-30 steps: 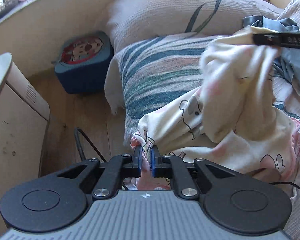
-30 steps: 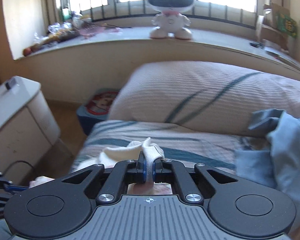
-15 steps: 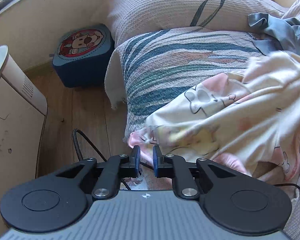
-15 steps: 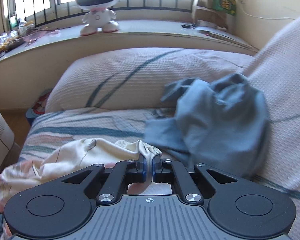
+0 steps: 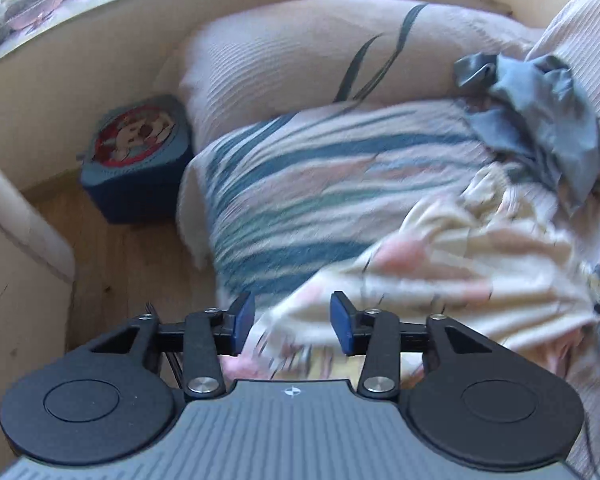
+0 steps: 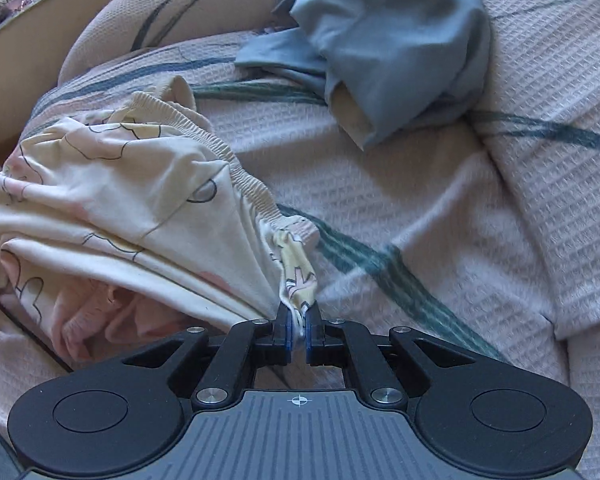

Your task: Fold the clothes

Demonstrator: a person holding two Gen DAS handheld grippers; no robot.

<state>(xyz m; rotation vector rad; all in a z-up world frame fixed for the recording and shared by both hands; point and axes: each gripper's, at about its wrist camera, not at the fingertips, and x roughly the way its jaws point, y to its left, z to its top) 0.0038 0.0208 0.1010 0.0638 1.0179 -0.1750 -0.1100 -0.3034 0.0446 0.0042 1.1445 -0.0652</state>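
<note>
I am holding the right gripper (image 6: 298,330) pinched down on a thin corner of the cream printed pyjama garment (image 6: 112,184), right where its gathered elastic waistband (image 6: 236,168) runs out — the blue pads are nearly together with only a fold of cloth between them. The left gripper (image 5: 292,322) is standing wide, its pads well apart and closed on nothing, with the near edge of the same garment lying between and just beyond them. The garment is lying crumpled on the striped bedspread (image 6: 400,200), bunched toward the left in the right wrist view, with a pink inner layer showing at its near side. A second piece, the grey-blue garment (image 6: 392,36), is lying in a heap at the far side, against the pillow (image 5: 300,48) and apart from the cream one. I am judging the cream cloth to be light, soft and limp: it is sagging into folds wherever it is not held, so it should drape and not keep a crease unless it is laid flat. The elastic band looks like the firmest line to take hold of — thicker, less likely to slip from the pads than the thin printed jersey. The left wrist view is blurred, so finer detail there is beyond me.
</note>
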